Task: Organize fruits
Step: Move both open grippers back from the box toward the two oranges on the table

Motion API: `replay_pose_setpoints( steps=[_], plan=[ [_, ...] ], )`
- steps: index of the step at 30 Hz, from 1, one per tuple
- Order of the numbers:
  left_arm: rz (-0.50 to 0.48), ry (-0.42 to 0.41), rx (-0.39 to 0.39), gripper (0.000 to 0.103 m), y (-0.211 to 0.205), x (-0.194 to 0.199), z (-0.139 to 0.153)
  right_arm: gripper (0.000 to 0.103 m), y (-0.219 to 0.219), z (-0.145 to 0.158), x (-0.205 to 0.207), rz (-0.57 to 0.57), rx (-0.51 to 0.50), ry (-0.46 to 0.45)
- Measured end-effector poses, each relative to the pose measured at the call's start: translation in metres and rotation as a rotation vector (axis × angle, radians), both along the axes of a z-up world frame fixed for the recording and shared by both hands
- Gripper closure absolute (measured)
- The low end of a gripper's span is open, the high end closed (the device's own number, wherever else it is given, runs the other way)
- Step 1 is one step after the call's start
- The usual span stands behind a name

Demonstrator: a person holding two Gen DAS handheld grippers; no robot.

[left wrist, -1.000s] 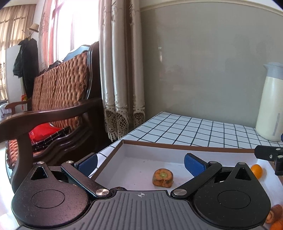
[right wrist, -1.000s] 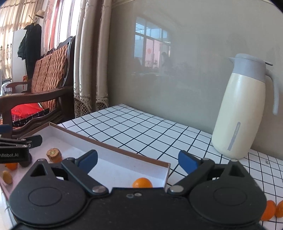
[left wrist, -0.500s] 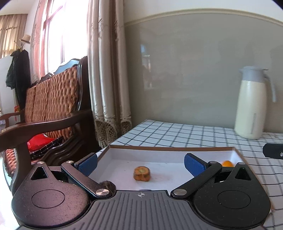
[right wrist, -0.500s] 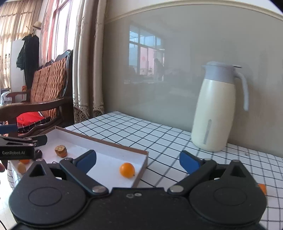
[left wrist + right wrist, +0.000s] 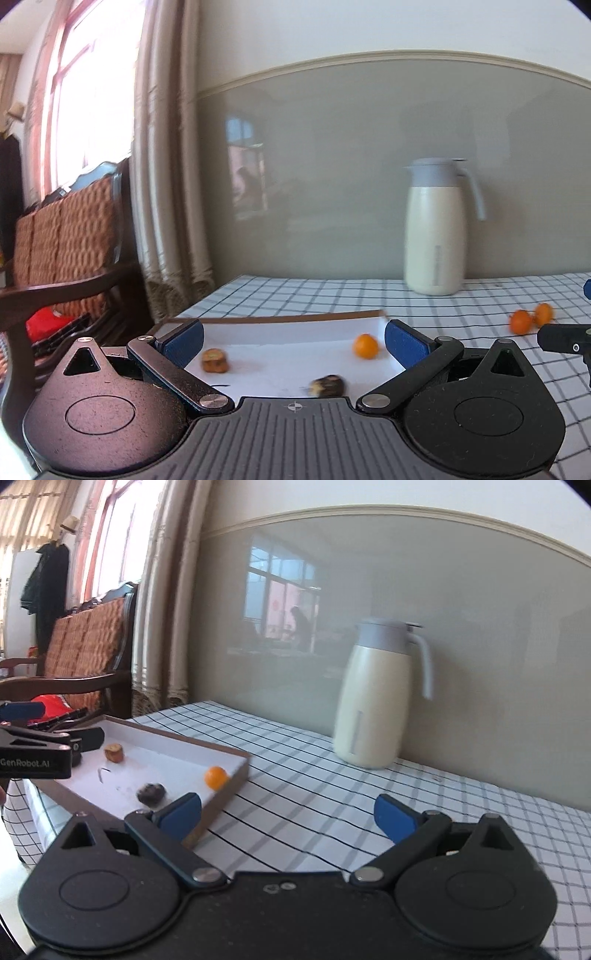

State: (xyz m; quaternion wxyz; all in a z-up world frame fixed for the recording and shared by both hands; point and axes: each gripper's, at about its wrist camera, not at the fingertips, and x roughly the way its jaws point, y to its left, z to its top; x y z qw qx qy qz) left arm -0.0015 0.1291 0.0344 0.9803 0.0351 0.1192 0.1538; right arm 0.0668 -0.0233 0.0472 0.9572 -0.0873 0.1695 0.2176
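orange fruits [image 5: 531, 319] only left view

Daylight poured through a tall window [image 5: 85, 96] hung with beige curtains [image 5: 166, 166]. A dark wooden armchair [image 5: 74, 236] with woven orange cushions stood beside it. The grey-green glossy wall panel [image 5: 332, 166] reflected another window beneath a cream wall [image 5: 369, 26]

You could read one text only: "GenRobot.AI", printed in pale letters on the black side of the left gripper [image 5: 35, 763], which hung just beside the white tray [image 5: 236, 760]. Nothing else carried legible writing.
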Motion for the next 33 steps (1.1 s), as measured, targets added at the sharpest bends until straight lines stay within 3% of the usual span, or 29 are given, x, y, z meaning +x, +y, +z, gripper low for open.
replay_pose_setpoints(
  steps=[12,16,21,33],
  plan=[
    [-0.145,0.006,0.011,0.000,-0.074,0.008,0.000,0.011,-0.075,-0.004,-0.016,-0.154,-0.001,-0.013],
    [-0.196,0.009,0.021,0.000,-0.099,0.015,-0.003,0.015,-0.093,-0.006,-0.016,-0.204,-0.017,0.001],
    [-0.232,0.013,0.018,0.000,-0.120,0.023,-0.004,0.029,-0.108,-0.010,-0.014,-0.236,-0.040,0.023],
    [-0.301,0.031,0.056,0.000,-0.160,0.045,-0.008,0.031,-0.122,-0.003,-0.001,-0.254,-0.010,0.025]
  ],
)
